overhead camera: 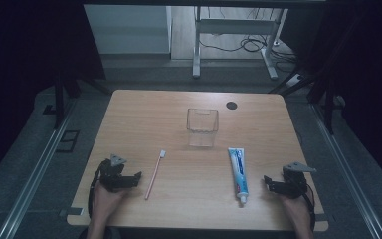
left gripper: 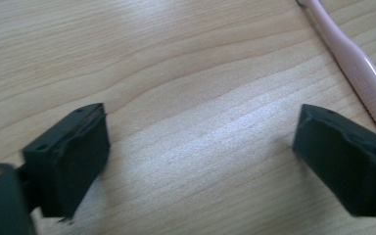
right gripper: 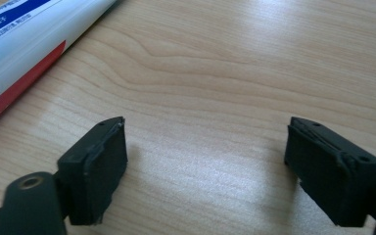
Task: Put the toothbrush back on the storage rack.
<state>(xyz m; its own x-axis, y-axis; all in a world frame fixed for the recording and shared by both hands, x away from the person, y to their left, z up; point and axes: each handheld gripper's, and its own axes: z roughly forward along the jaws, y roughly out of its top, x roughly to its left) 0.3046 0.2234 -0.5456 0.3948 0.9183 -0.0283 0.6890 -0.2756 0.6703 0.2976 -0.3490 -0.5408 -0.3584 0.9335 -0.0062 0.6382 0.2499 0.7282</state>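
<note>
Both claws spread, empty — left gripper (overhead camera: 138,178) beside light, stiff, slippery-looking toothbrush (overhead camera: 154,175), best pinched mid-handle; right gripper (overhead camera: 267,181) beside soft toothpaste tube (overhead camera: 238,172), best pinched mid-body.

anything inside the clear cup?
Nothing visible in the clear cup: the wooden table shows through its walls. The pink toothbrush and the toothpaste tube lie outside it, nearer the person. Its base is too small to check closely.
</note>
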